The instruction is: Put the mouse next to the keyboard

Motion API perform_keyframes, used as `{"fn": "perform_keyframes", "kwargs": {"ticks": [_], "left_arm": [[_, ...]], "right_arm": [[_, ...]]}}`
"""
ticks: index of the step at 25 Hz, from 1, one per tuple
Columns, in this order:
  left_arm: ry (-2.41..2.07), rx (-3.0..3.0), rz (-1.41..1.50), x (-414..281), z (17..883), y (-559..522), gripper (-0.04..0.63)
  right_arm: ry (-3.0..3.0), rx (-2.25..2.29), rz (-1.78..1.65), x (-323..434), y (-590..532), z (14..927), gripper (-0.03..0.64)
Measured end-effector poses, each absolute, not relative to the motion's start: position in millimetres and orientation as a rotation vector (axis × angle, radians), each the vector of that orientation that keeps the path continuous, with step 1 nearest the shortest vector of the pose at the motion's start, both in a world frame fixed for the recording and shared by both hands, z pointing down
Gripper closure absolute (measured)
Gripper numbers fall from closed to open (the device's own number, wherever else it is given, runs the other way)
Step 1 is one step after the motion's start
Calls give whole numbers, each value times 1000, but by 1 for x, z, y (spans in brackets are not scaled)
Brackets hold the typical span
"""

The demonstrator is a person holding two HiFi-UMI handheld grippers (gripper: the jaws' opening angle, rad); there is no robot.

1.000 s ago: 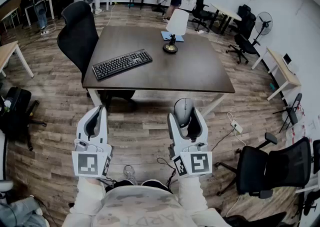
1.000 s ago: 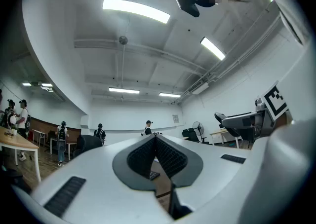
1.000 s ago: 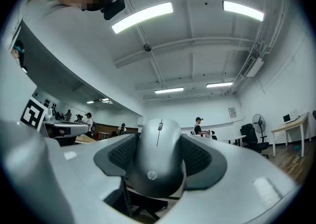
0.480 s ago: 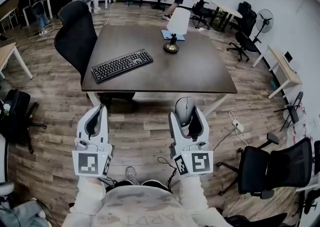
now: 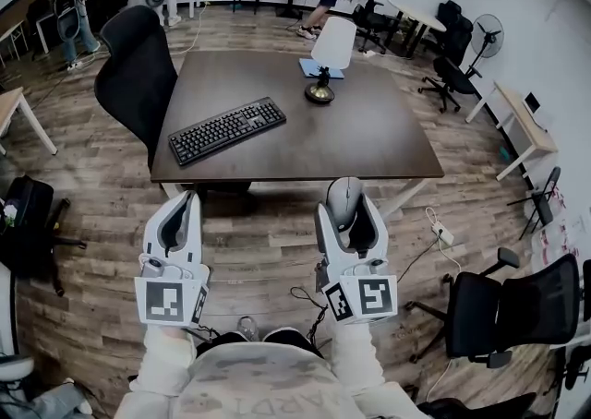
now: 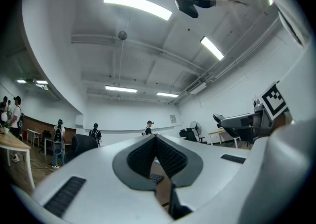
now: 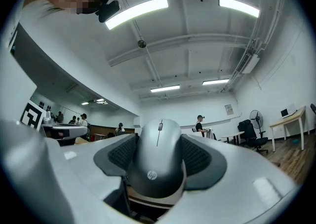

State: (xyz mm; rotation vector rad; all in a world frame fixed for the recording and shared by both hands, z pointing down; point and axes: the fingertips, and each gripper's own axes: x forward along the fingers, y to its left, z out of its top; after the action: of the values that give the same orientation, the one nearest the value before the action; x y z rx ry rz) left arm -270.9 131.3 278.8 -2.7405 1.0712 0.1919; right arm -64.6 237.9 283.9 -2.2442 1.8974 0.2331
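Currently in grip: mouse (image 7: 159, 164), grey, smooth, a domed oval with a scroll wheel and a small logo. It is clamped between the ribbed dark pads of the right hand-held gripper (image 5: 344, 207) and held in the air by the near edge of the worktop (image 5: 369, 136), well apart from the keyboard (image 5: 227, 129).
Left hand-held gripper (image 5: 181, 207): pale moulded plastic, jaws pressed together at the tips, nothing between them.
Worktop: dark brown, rectangular, matte.
Keyboard: black, flat, lying at an angle on the worktop's left part.
Lamp (image 5: 325, 57): round brassy base, white tapered shade, far centre.
Floor (image 5: 268, 242): wood-grain planks.
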Motion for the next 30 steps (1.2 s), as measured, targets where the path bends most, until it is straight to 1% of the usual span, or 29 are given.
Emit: {"fn": "perform_keyframes", "kwargs": {"ticks": [16, 30], "left_arm": [[1079, -2759, 230, -263, 281, 83, 589], [1135, -2721, 233, -205, 275, 7, 589]], "right_arm": [[1894, -2279, 249, -53, 196, 282, 314], [1920, -2225, 244, 11, 111, 278, 314]]}}
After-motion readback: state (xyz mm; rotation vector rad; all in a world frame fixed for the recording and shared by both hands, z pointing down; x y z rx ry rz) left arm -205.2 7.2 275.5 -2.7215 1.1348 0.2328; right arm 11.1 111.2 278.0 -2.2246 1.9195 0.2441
